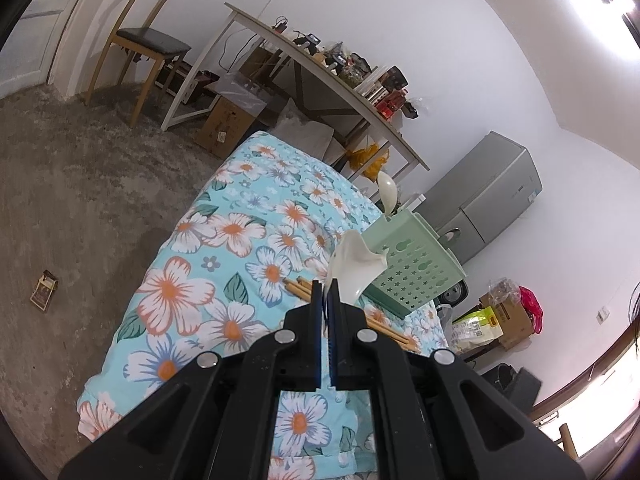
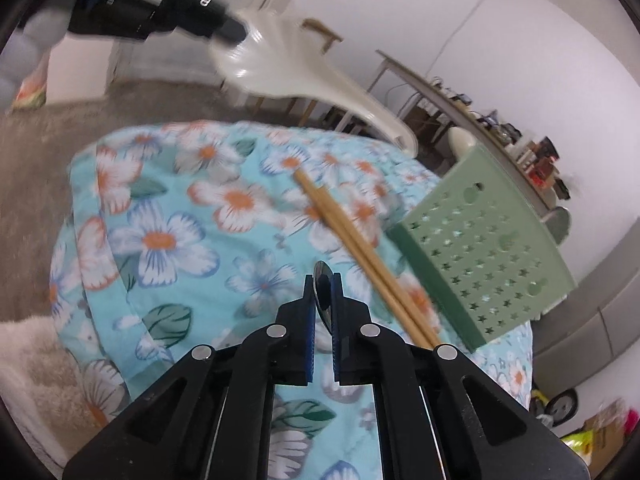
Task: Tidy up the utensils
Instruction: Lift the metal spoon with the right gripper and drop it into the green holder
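Note:
In the left wrist view my left gripper point(image 1: 327, 286) is shut on a white plastic spoon point(image 1: 354, 262) held above the floral cloth point(image 1: 224, 240). Just right of it stands a green perforated utensil holder point(image 1: 420, 268) with a white utensil point(image 1: 387, 192) sticking out. Wooden chopsticks point(image 1: 298, 283) lie on the cloth under the gripper. In the right wrist view my right gripper point(image 2: 323, 280) is shut on a metal spoon point(image 2: 322, 296), a little above the cloth. The chopsticks point(image 2: 348, 240) lie just to its right, beside the green holder point(image 2: 480, 248). The white spoon point(image 2: 296, 76) hangs above, blurred.
A wooden chair point(image 1: 140, 40) and a long white table point(image 1: 320, 80) loaded with clutter stand along the far wall. A grey fridge point(image 1: 488, 196) is behind the holder. A cardboard box point(image 1: 224, 124), bags point(image 1: 480, 324) and a small carton point(image 1: 44, 290) lie on the floor.

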A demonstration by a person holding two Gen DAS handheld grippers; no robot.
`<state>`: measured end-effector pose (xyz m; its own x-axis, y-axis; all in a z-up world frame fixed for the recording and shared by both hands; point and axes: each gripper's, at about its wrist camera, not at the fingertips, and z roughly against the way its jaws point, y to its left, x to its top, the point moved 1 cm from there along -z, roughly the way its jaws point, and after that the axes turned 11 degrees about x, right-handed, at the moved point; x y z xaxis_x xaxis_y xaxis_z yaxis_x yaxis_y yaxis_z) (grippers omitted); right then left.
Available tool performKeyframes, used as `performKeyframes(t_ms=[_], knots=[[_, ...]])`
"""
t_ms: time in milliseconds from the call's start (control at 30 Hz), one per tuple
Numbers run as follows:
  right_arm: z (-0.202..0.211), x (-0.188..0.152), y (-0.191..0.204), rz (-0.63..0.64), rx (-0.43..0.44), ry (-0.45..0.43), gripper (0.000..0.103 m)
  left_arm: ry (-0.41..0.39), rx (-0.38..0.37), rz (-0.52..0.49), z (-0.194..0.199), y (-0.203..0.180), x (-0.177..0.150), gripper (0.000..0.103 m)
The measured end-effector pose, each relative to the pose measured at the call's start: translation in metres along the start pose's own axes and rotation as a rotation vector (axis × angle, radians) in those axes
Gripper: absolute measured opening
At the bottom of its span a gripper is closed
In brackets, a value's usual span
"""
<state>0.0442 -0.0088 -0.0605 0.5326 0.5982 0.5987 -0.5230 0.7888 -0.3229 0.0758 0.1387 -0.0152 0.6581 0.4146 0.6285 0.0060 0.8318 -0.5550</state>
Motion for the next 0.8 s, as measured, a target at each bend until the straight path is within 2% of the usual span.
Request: performKeyframes(t_ms=[400, 633, 800], knots=[[0.054, 0.0, -0.062, -0.256, -0.005, -0.149, 0.002, -0.028, -0.007, -0.044, 0.01, -0.024, 0.002, 0.002], [0.077, -0.014, -0.114, -0.467, 0.107, -0.237, 0.002, -0.075, -0.021, -0.101, 0.02, -0.051, 0.012, 0.002], [0.085, -0.025, -0.138, -0.55, 0.153, -0.265, 0.002, -0.122, -0.066, -0.151, 0.026, -0.076, 0.027, 0.002]])
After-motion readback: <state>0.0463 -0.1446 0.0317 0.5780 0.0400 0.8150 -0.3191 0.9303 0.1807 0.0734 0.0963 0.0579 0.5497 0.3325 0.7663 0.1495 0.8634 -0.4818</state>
